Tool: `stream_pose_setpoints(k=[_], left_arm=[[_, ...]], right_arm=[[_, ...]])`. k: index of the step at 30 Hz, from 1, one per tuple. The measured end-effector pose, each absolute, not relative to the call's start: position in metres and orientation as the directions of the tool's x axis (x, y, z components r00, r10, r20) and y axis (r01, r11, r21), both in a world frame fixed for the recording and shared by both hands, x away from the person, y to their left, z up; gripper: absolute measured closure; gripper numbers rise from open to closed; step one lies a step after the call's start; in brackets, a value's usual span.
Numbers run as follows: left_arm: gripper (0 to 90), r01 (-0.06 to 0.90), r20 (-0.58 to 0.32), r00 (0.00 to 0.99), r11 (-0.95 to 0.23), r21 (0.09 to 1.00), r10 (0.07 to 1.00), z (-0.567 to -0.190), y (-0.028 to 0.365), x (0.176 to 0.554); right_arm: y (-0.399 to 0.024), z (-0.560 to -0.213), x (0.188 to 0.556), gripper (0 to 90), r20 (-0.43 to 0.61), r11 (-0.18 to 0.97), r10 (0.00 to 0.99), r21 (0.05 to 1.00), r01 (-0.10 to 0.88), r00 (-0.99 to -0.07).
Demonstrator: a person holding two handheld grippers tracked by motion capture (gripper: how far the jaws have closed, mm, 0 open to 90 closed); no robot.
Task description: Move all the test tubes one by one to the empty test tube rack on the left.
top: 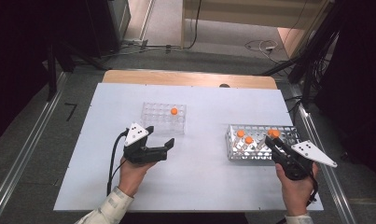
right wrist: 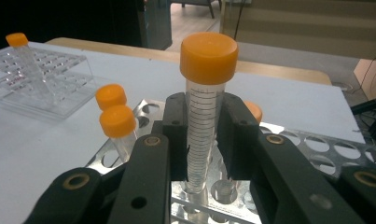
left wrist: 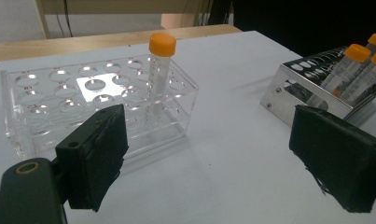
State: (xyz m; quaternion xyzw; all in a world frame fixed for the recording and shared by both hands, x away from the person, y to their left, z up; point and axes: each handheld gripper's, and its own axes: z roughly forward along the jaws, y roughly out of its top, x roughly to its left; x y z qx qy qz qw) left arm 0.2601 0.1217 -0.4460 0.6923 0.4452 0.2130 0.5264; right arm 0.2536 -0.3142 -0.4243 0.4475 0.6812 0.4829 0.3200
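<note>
Tube (right wrist: 203, 126) in right tool (right wrist: 202, 140)

There are five orange-capped tubes: one stands in the clear plastic rack (top: 163, 117) on the left, three stand in the metal rack (top: 262, 141) on the right, and one is clamped between jaws above it. Two racks in all.

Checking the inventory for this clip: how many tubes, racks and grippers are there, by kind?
Tubes: 5
Racks: 2, clear rack and metal rack
Grippers: 2, left gripper and right gripper
Total: 9
</note>
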Motion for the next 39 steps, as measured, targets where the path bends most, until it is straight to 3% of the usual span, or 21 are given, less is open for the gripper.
stream_pose_setpoints(k=[8,17,27,39], left_arm=[[11.8,0.39,-0.177,0.511,-0.043,0.92,0.841,-0.445,0.123,0.26],[10.8,0.395,-0.181,0.513,-0.043,0.918,0.839,-0.445,0.124,0.259],[8.9,0.374,-0.182,0.538,-0.04,0.926,0.823,-0.444,0.12,0.257],[7.3,0.361,-0.173,0.564,-0.053,0.931,0.808,-0.441,0.111,0.254]], right_arm=[[-0.314,-0.407,0.237,72.1,0.001,0.126,0.905,0.954,0.271,-0.426],[-0.304,-0.414,0.218,72.1,0.006,0.167,0.868,0.938,0.303,-0.496],[-0.269,-0.42,0.207,72.1,-0.008,0.224,0.801,0.931,0.287,-0.598],[-0.22,-0.428,0.222,72.2,-0.031,0.29,0.727,0.92,0.266,-0.686]])
